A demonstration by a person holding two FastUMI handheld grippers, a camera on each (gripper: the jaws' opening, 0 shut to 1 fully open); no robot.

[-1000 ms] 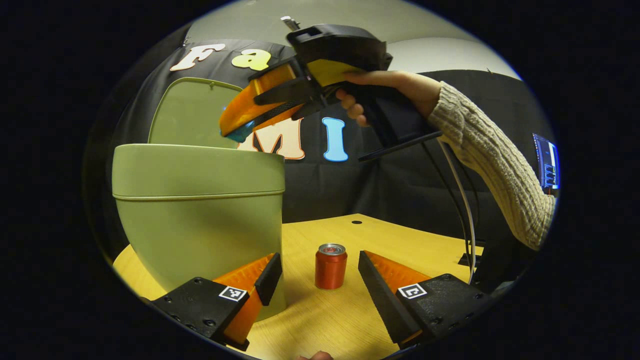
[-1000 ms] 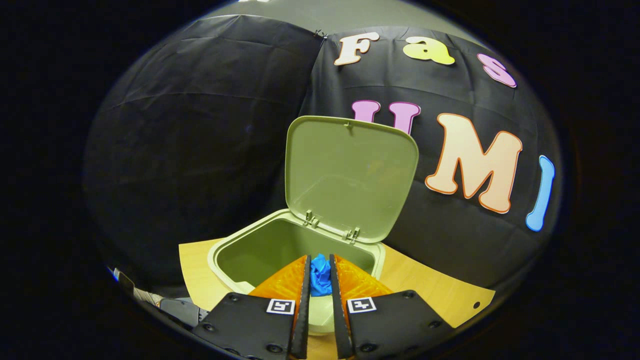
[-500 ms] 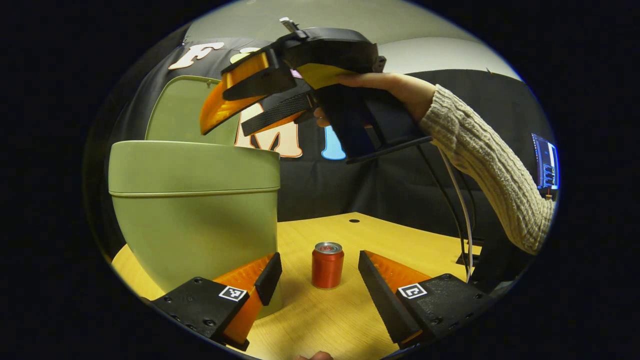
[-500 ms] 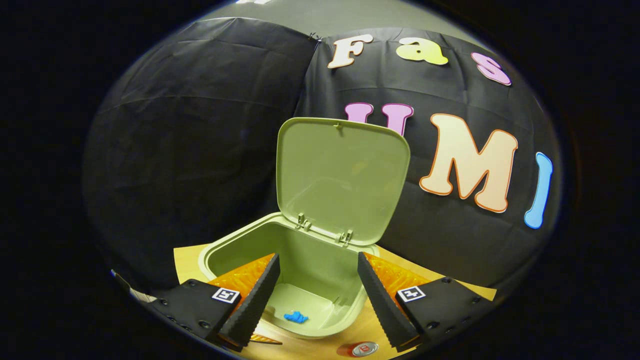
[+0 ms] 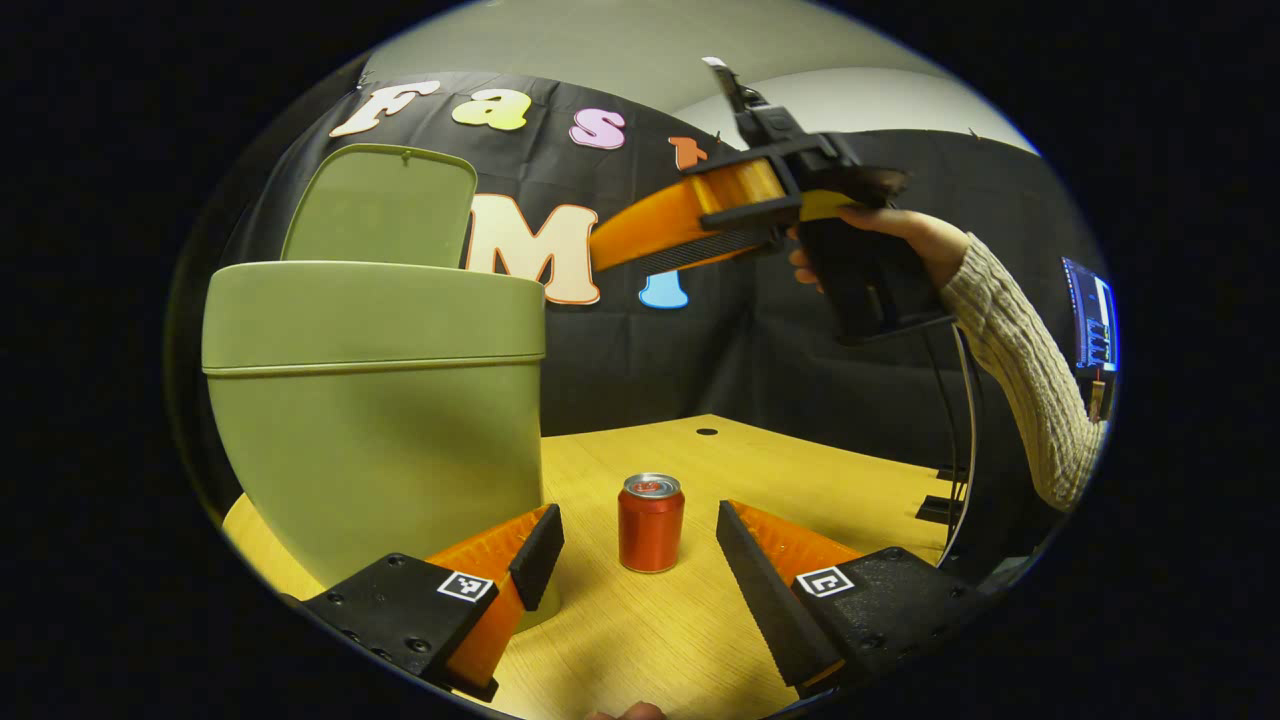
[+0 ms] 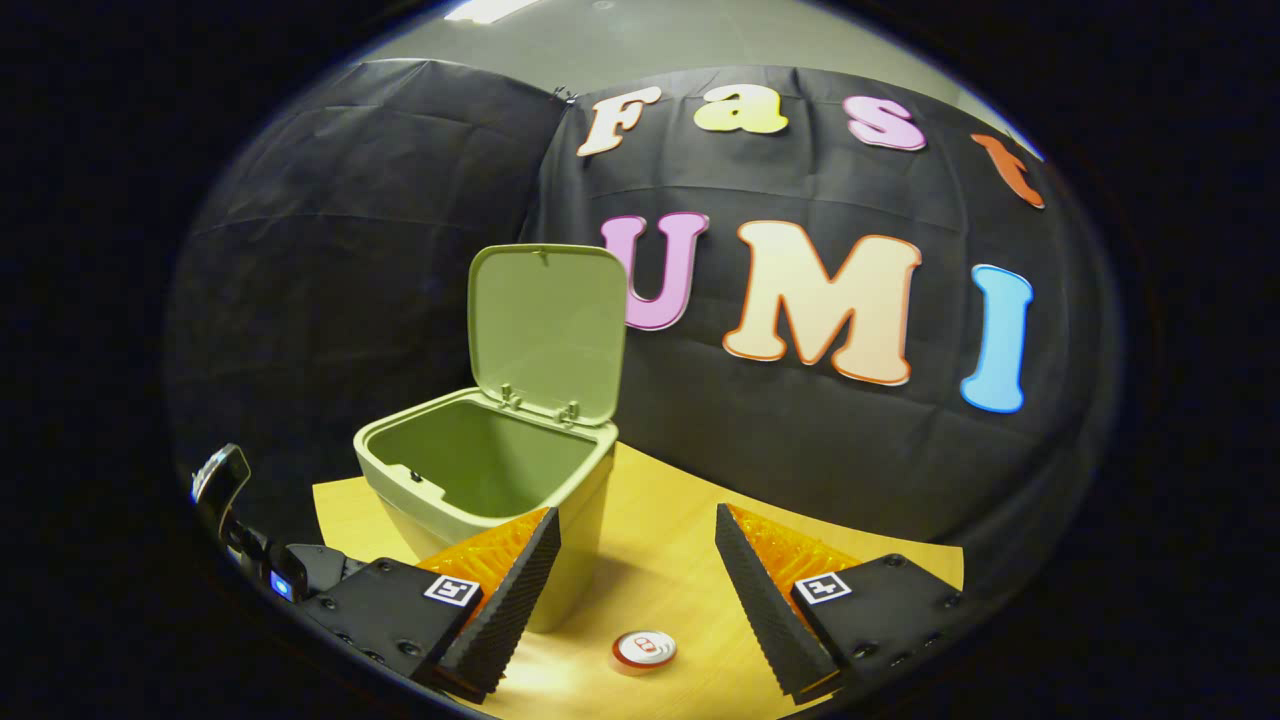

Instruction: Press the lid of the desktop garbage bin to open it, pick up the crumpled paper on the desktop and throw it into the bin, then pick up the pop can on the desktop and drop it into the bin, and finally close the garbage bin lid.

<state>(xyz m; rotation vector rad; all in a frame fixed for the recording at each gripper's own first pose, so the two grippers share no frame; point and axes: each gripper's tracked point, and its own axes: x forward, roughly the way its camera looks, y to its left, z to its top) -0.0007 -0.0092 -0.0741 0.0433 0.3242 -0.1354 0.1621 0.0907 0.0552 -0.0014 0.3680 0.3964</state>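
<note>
The green bin stands on the wooden desk with its lid raised upright; I see it too as bin with lid. A red pop can stands upright just right of the bin, between and beyond my left gripper's fingers; from above its top shows as can. My left gripper is open, low over the desk. My right gripper is open and empty, high above the desk to the right of the bin; it shows as the right gripper, held by a hand in a knit sleeve.
The wooden desk runs right of the can and has a small round hole near its back. Cables hang from the right gripper. A lit screen sits at the far right. My left gripper's body sits left of the bin.
My right gripper opened over the bin and the blue crumpled paper dropped inside. It then drew back up and to the right, away from the bin. My left gripper barely moved.
</note>
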